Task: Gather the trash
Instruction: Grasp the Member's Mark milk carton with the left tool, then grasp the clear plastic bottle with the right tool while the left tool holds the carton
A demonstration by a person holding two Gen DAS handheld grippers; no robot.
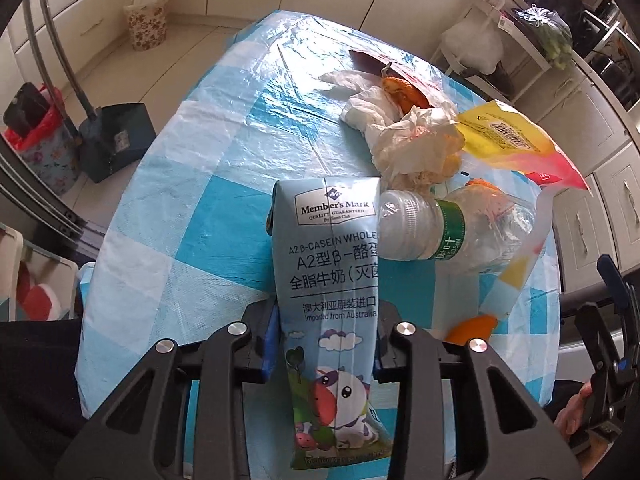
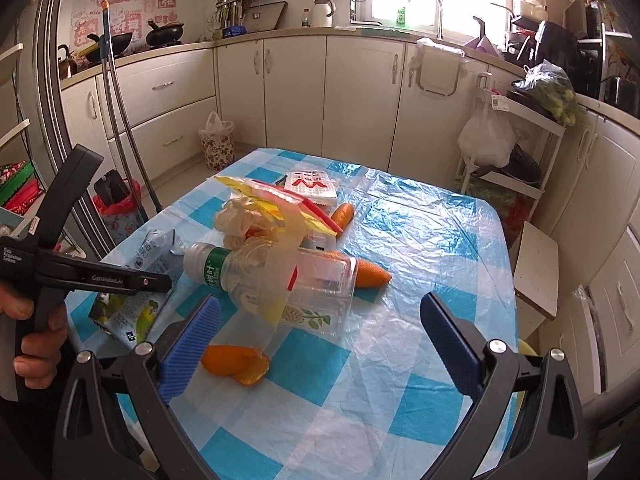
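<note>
Milk carton [image 1: 332, 320] hides left claw's [image 1: 326, 344] pads.

The left wrist camera sits just behind its own two fingers and looks forward and down along them at the checked table [image 1: 168, 208]. It is very near: the milk carton [image 1: 332, 280] between the fingers fills the middle of the view, with the plastic bottle [image 1: 432, 228] just ahead to the right.

The right wrist camera looks forward along its spread fingers from a higher, more level stance, so the same table [image 2: 420, 248] lies ahead with cupboards and window beyond.

Both views share the carton [image 2: 136, 280], the bottle [image 2: 256, 276], the crumpled tissues [image 1: 404, 136] [image 2: 236, 216] and the flowered bin [image 1: 146, 20] [image 2: 218, 144].
</note>
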